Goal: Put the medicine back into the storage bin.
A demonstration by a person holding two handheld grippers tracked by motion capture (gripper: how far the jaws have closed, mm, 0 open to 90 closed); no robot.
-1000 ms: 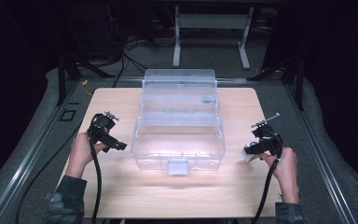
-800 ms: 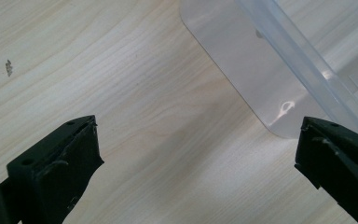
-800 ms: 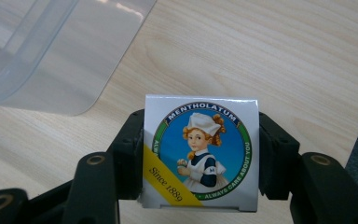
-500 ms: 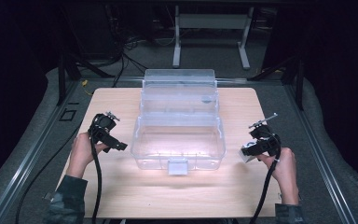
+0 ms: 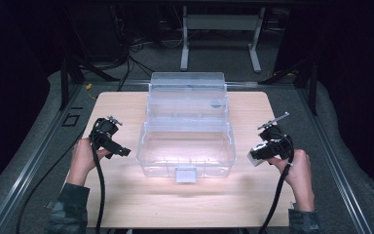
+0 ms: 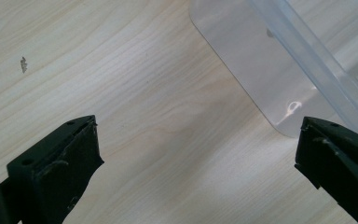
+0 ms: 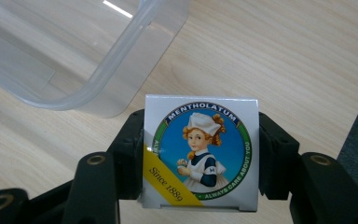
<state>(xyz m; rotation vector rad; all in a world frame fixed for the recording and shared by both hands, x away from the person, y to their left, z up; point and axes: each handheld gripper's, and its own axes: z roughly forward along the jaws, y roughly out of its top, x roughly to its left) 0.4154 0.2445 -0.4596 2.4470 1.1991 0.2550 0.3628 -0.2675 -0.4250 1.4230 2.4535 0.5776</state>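
A clear plastic box [image 5: 187, 141] with its lid hinged back stands in the middle of the wooden table [image 5: 126, 195]. My right gripper [image 7: 200, 154] is shut on a small white Mentholatum carton [image 7: 199, 151], both jaws pressing its sides; in the high view the right gripper [image 5: 263, 155] holds the carton [image 5: 254, 157] above the table just right of the box. The box's rounded corner [image 7: 93, 88] lies ahead of it. My left gripper [image 5: 119, 150] hovers left of the box, and in its own view the left gripper [image 6: 196, 158] stands open over bare wood, the box corner [image 6: 270, 79] ahead.
The table is ringed by a grey padded border [image 5: 34, 161] and dark surroundings. A metal stand [image 5: 219, 34] and cables lie beyond the far edge. A small chip mark [image 6: 23, 64] shows in the wood by the left gripper.
The right hand has risen a little with the carton in its jaws. The left hand and the box have kept still.
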